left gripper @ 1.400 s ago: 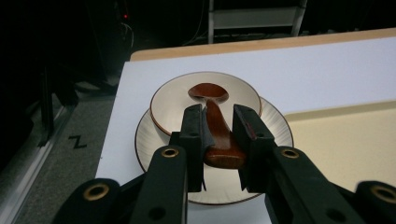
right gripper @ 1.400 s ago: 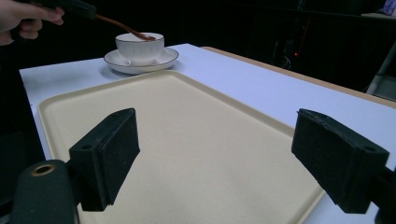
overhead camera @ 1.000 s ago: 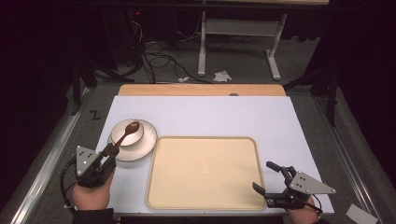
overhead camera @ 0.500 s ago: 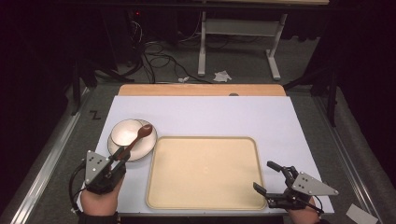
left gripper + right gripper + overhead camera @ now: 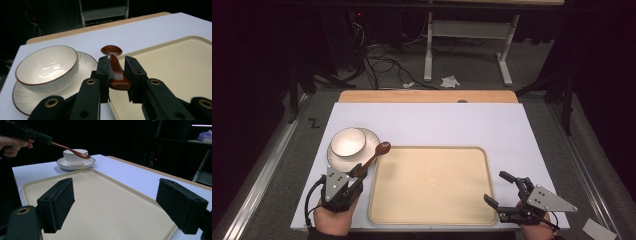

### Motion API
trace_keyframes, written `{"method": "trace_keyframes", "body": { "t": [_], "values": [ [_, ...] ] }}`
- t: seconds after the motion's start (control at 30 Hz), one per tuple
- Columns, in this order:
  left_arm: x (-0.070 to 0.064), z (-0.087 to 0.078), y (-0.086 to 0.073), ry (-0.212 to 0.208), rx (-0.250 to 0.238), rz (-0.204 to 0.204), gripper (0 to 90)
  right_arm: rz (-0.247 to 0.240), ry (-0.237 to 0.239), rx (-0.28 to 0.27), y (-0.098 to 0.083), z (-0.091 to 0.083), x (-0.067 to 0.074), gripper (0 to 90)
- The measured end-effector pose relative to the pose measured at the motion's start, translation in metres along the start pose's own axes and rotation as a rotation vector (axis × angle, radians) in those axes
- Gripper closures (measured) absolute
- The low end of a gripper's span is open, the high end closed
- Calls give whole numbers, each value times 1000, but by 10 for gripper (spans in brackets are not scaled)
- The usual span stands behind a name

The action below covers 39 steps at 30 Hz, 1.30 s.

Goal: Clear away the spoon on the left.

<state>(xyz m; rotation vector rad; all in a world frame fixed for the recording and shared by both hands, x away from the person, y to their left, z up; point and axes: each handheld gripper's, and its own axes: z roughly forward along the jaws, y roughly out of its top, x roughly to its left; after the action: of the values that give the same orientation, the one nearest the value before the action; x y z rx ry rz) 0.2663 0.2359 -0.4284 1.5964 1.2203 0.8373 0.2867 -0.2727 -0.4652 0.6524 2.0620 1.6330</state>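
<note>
White worktop [image 5: 432,125]: left gripper [image 5: 354,176] fingers pinch the spoon [image 5: 373,156] by its handle end; it could pivot and drop at the tray [image 5: 432,185] rim's ten o'clock. Right gripper [image 5: 504,192] fingers gape wide.

A beige tray [image 5: 432,186] lies on the white table [image 5: 492,125]. A bowl [image 5: 348,141] on a plate [image 5: 371,139] stands just left of the tray's far corner.

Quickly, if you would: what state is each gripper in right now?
Left gripper: shut on the spoon, lifted off the table.
Right gripper: open, nothing between its jaws, above the tray.
</note>
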Motion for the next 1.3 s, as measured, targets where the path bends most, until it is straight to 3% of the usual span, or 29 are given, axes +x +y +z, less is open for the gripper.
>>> {"method": "trace_keyframes", "body": {
  "t": [0.2, 0.43, 0.77, 1.07, 1.17, 1.3],
  "values": [
    [-15, 6, -6, -30, 22, 29, 748, -3, -12, -11, 1, -2, 1, 162],
    [-24, 12, -10, -46, 39, 50, 747, -4, -22, -25, 4, -3, 2, 162],
    [-38, 20, -16, -104, 56, 46, 747, -2, -26, -28, 5, -2, 3, 162],
    [-56, 33, -26, -142, 89, 89, 745, -2, -28, -33, 6, -2, 3, 162],
    [-57, 37, -29, -151, 94, 68, 744, 1, -29, -28, 6, -2, 4, 162],
    [-59, 41, -33, -155, 107, 69, 744, -1, -26, -32, 6, -2, 4, 162]
  ]
}}
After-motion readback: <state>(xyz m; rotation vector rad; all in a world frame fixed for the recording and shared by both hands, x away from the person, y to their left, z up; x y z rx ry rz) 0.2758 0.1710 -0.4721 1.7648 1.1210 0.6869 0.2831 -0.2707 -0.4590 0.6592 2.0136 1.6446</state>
